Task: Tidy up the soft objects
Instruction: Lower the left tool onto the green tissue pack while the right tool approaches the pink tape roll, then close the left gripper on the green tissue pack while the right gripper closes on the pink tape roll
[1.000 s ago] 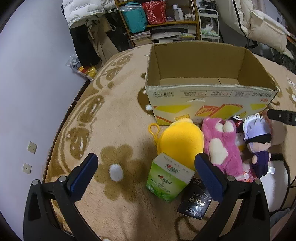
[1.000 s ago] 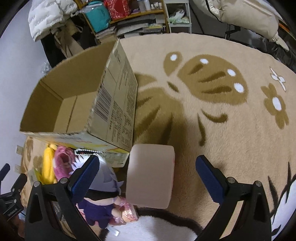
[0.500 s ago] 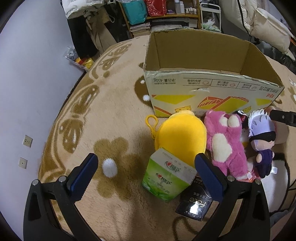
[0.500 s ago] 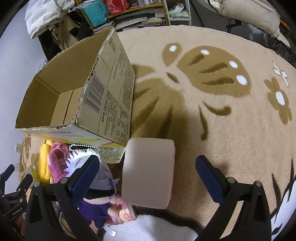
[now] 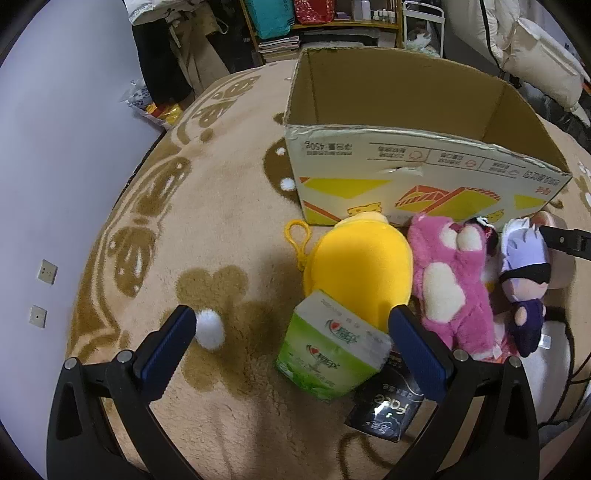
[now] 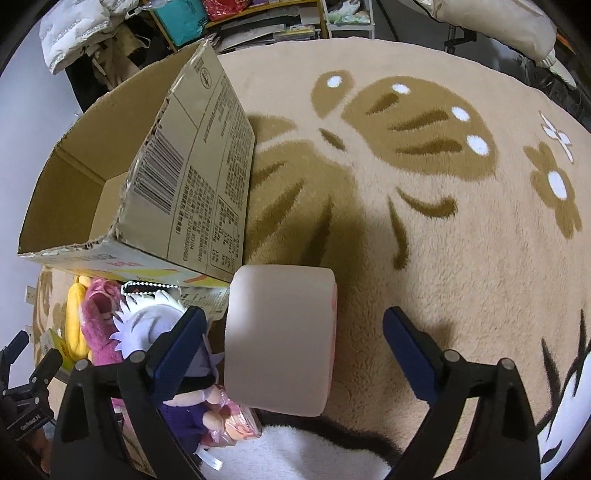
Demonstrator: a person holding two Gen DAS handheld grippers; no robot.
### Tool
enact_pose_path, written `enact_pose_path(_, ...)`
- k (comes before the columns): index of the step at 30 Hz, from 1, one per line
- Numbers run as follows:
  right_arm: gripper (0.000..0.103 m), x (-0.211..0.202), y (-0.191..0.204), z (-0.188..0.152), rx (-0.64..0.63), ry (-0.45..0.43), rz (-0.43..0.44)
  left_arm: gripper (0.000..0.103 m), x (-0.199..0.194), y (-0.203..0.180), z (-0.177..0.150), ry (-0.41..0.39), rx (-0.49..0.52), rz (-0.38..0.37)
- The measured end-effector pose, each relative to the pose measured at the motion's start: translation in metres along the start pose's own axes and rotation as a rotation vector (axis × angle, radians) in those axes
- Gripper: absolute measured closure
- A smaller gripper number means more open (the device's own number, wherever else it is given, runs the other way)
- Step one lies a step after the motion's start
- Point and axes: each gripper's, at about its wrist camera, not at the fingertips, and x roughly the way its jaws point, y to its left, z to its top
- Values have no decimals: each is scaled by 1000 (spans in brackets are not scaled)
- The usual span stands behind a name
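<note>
An open cardboard box (image 5: 413, 173) stands on the rug; it also shows in the right wrist view (image 6: 155, 177). In front of it lie a yellow plush (image 5: 360, 260), a pink bear plush (image 5: 448, 280) and a white-haired doll (image 5: 524, 273). A green tissue pack (image 5: 328, 354) leans on the yellow plush. My left gripper (image 5: 291, 343) is open, with the tissue pack between its fingers. My right gripper (image 6: 291, 345) is open around a pale pink roll (image 6: 280, 339), apart from it. The doll (image 6: 162, 325) lies by its left finger.
A black packet (image 5: 386, 415) lies behind the tissue pack. A white fluffy item (image 6: 295, 454) lies near the roll. Shelves with bags (image 5: 291, 18) and a white coat (image 6: 74, 26) stand beyond the patterned beige rug (image 6: 424, 184). A grey wall (image 5: 48, 166) runs along the left.
Both grippers have moved forward and lower. The tissue pack and the pink roll now sit deeper between the open fingers. No object has moved.
</note>
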Motion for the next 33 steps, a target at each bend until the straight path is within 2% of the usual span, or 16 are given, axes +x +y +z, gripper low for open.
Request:
enact_pose_path(8, 4, 7, -4, 2, 9, 13, 11, 0, 6, 6, 1, 19, -17, -5)
enact_pose_path(10, 8, 8, -4, 2, 5, 13, 11, 0, 8, 6, 0, 24, -17, -6)
enact_pose_path(17, 11, 5, -3, 0, 15, 17, 24, 0, 14, 6, -2, 55, -14, 3)
enact_pose_path(19, 14, 7, -4, 1, 22, 22, 30, 0, 17, 5, -3, 71, -8, 4)
enact_pose_path(21, 18, 8, -4, 2, 23, 26, 34, 7, 17, 4, -5, 82, -10, -12)
enact_pose_path(23, 20, 9, -5, 4, 22, 28, 41, 32, 18, 3, -6, 94, -13, -32)
enact_pose_path(25, 29, 6, -7, 2, 18, 27, 48, 44, 21, 1, -9, 129, -14, -96)
enact_pose_path(27, 38, 6, -6, 2, 17, 27, 54, 46, 25, -3, -11, 163, -14, -138)
enact_pose_path(28, 43, 6, -6, 3, 17, 28, 57, 47, 25, -5, -12, 163, -8, -131)
enact_pose_path(30, 45, 6, -8, 5, 18, 25, 61, 50, 23, -8, -12, 151, 8, -117)
enact_pose_path(33, 49, 6, -8, 9, 12, 20, 60, 56, 22, -3, -12, 144, -23, -129)
